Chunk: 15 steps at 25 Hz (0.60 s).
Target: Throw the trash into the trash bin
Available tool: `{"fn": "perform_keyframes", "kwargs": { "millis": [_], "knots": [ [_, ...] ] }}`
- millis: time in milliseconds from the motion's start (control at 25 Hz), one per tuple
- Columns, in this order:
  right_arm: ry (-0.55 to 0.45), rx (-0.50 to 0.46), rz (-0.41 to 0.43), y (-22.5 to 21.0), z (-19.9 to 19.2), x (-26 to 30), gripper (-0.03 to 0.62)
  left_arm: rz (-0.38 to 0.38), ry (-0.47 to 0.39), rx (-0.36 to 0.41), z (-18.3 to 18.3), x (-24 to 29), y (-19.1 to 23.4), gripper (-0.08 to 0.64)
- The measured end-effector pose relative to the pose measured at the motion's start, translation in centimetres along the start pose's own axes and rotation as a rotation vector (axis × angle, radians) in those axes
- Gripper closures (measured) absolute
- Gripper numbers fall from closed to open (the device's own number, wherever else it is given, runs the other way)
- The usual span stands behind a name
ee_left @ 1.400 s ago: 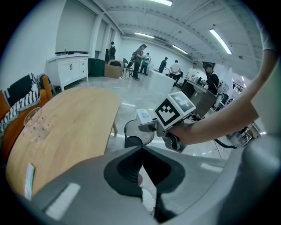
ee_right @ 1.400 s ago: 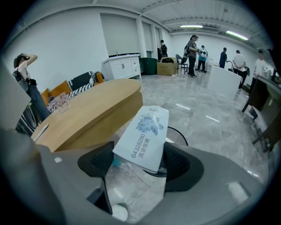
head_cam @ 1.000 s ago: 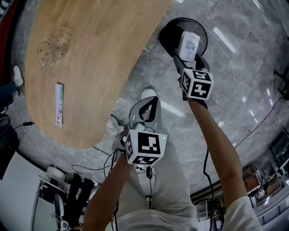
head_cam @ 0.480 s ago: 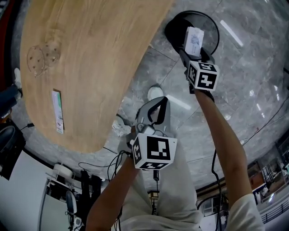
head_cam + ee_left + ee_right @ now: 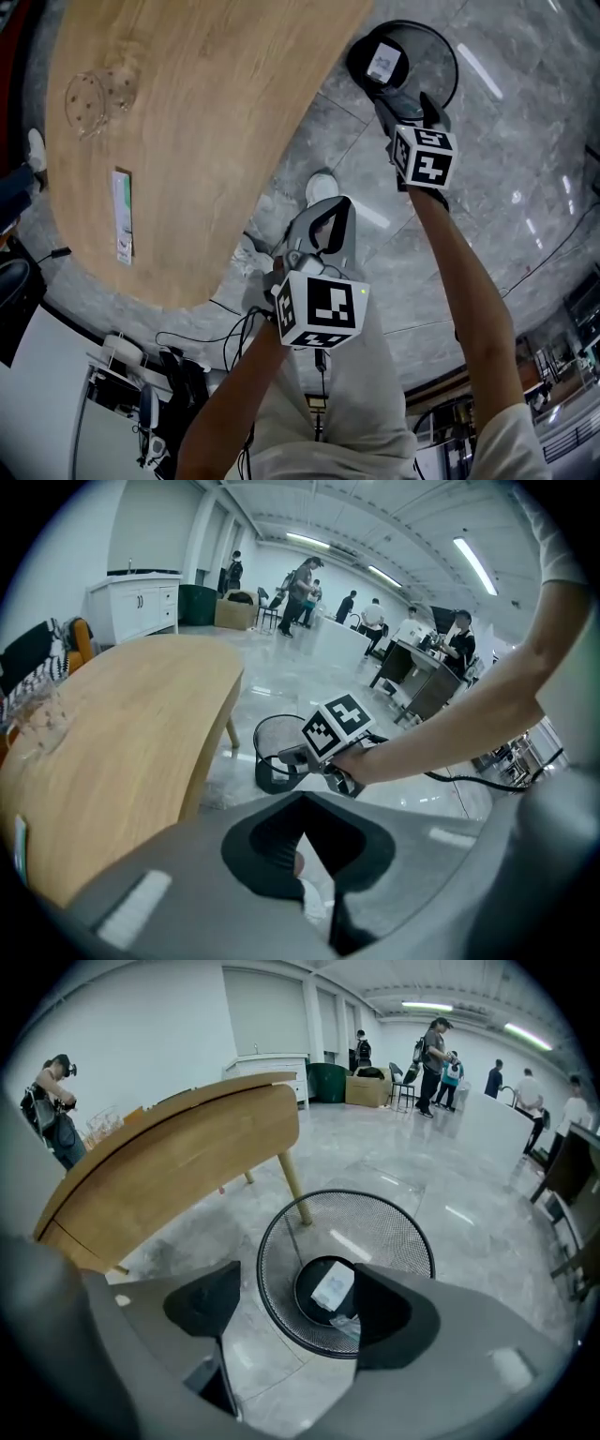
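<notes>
Right tool (image 5: 406, 97) hangs above the wire-mesh trash bin (image 5: 281, 1232) with its jaws spread wide and nothing between them. Through the gap, a white packet (image 5: 332, 1286) lies flat on the bin's dark bottom, beside a scrap of clear wrapping, so this piece of trash looks to be delivered. Left tool (image 5: 325, 228) is held close to the person's body, well apart from the bin. Its jaws are pressed together, and I can make out nothing gripped in them; only floor shows past the tips.

On the wooden tabletop (image 5: 206, 122) lie a thin green-and-white packet (image 5: 122, 217) and, further along, a clear glass piece (image 5: 97, 101). If the packet counts as trash, the job is not finished.

Several things could go wrong from here:
- The right tool hangs over the rim's near side, and a careless pull-back could catch the light mesh and tip the bin.
- The flat packet gives little edge to pinch, so closing jaws may push it along the wood rather than lift it.
- Black cables (image 5: 230, 323) trail across the floor by the person's feet and could snag a step toward the tabletop.
</notes>
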State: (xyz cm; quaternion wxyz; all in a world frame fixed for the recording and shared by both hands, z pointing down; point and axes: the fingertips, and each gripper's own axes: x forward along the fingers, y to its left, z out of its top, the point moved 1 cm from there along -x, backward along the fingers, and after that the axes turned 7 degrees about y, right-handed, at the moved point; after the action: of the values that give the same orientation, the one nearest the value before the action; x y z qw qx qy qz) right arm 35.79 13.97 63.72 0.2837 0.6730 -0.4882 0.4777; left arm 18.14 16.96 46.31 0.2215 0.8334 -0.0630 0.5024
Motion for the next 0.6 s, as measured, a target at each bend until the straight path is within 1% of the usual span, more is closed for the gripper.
{"fn": "perform_keyframes", "kwargs": {
  "millis": [320, 480, 600],
  "knots": [
    [-0.076, -0.01, 0.047, 3.8, 2.8, -5.1, 0.195, 0.013, -0.049, -0.008, 0.9, -3.3, 0.0, 0.56],
    [-0.129, -0.005, 0.072, 5.7, 4.2, -7.7, 0.192, 0.031, -0.071, -0.012, 0.6, -5.0, 1.2, 0.56],
    [-0.153, -0.033, 0.086, 7.5, 5.0, -9.4, 0.195, 0.047, -0.088, -0.022, -0.1, -6.5, 2.2, 0.56]
  ]
}}
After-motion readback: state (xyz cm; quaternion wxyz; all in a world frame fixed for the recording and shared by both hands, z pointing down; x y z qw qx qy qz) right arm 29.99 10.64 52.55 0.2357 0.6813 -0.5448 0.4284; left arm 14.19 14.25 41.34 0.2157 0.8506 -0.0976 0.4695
